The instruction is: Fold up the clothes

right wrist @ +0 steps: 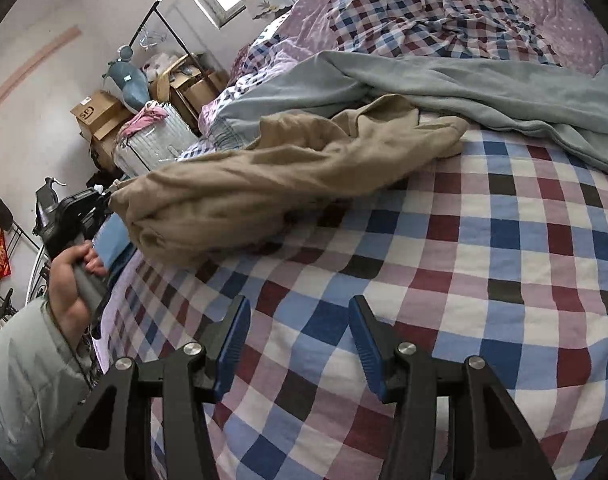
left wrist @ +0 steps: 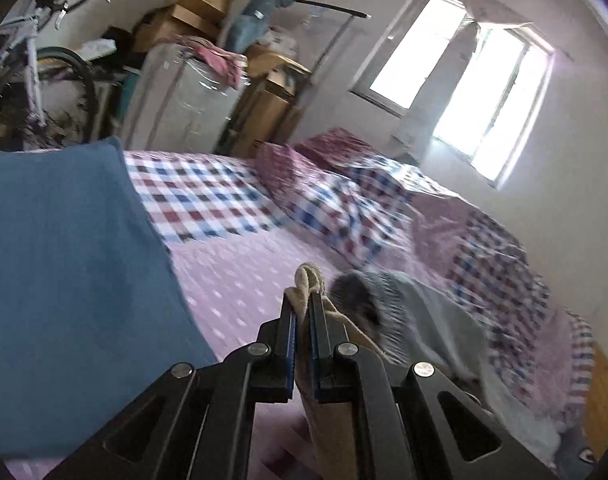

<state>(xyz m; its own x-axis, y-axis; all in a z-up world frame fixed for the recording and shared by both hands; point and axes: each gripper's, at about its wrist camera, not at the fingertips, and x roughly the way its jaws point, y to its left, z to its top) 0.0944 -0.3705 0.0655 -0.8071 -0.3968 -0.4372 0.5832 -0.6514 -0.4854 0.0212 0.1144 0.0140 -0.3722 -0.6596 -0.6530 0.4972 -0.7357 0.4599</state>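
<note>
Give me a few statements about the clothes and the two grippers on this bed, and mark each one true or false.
1. The left gripper is shut on the tan garment. True.
2. The right gripper holds the grey garment. False: it is open and holds nothing, above the checked bedsheet.
3. The tan garment lies neatly folded. False: it is bunched and partly lifted.
4. A folded blue cloth lies on the bed. True.

Tan garment (right wrist: 272, 176) on bed (right wrist: 463, 280) (grey garment (right wrist: 483, 88) behind).
</note>
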